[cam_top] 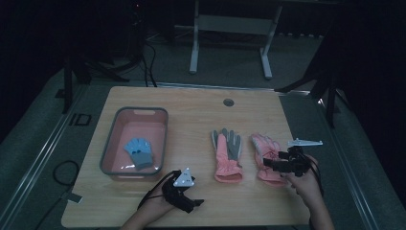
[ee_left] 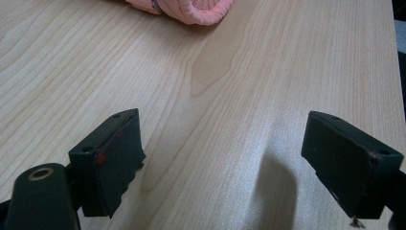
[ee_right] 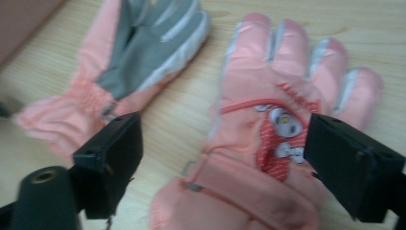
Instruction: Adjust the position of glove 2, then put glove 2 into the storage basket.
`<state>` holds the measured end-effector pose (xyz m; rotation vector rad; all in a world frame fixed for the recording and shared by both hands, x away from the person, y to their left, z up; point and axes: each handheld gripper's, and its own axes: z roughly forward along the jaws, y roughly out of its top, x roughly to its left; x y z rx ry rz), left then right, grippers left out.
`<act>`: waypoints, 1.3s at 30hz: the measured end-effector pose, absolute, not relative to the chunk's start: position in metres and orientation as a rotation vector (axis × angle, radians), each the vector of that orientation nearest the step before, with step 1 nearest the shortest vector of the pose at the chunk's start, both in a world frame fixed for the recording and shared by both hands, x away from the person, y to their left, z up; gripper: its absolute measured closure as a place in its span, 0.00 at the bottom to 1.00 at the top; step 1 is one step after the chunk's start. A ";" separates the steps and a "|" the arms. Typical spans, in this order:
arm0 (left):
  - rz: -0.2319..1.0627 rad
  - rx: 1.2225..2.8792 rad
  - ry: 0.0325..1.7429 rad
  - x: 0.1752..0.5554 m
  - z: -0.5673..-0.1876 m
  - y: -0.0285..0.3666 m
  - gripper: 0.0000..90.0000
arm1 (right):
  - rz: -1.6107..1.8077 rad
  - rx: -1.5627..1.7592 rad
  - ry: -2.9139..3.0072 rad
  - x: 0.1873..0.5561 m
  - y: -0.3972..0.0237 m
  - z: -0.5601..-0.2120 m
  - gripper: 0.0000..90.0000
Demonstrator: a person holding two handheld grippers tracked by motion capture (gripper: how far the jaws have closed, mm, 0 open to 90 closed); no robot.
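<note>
Right hand-held gripper [cam_top: 271,162] hangs just above the cuff end of the pink glove [cam_top: 266,154] nearest the worktop's right edge, jaws wide apart, nothing pinched betw. them; that glove lies flat on the wood, back up, w/ a small cartoon patch showing in the right gripper view [ee_right: 280,136], fingers pointing toward the far edge. Just beside it, toward the middle of the worktop [cam_top: 201,115], lies the second pink glove [cam_top: 227,154], grey palm up, fingers also toward the far edge, the two near each other but apart. Left hand-held gripper [cam_top: 194,203] sits low at the near edge, left of centre, jaws spread w/ bare wood betw. them in the left gripper view [ee_left: 222,163], holding nothing; a pink knit cuff [ee_left: 194,8] shows at the top of that view, well ahead of the jaws. Over by the left edge stands a pink tub w/ grey rim [cam_top: 107,158], and inside it, toward its near end, lies a small blue glove [cam_top: 139,152]. Round grommet hole [cam_top: 228,102] sits near the far edge, centre.
</note>
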<state>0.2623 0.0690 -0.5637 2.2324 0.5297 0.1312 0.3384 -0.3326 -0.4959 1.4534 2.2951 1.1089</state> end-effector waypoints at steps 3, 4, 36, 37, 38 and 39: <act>0.130 2.230 0.529 0.262 -0.564 0.069 0.16 | 1.025 1.408 2.278 0.342 -0.333 -0.499 0.35; 0.131 2.230 0.530 0.262 -0.564 0.069 0.16 | 1.013 1.394 2.284 0.344 -0.334 -0.501 0.41; 0.132 2.234 0.531 0.262 -0.565 0.069 0.16 | 1.042 1.509 2.152 0.342 -0.335 -0.496 0.97; 0.133 2.236 0.530 0.263 -0.565 0.069 0.16 | 1.051 1.508 2.137 0.341 -0.334 -0.490 0.97; 0.132 2.234 0.530 0.263 -0.565 0.069 0.16 | 1.048 1.505 2.116 0.339 -0.333 -0.481 0.97; 0.131 2.233 0.530 0.262 -0.565 0.069 0.16 | 1.042 1.498 2.110 0.338 -0.331 -0.477 0.97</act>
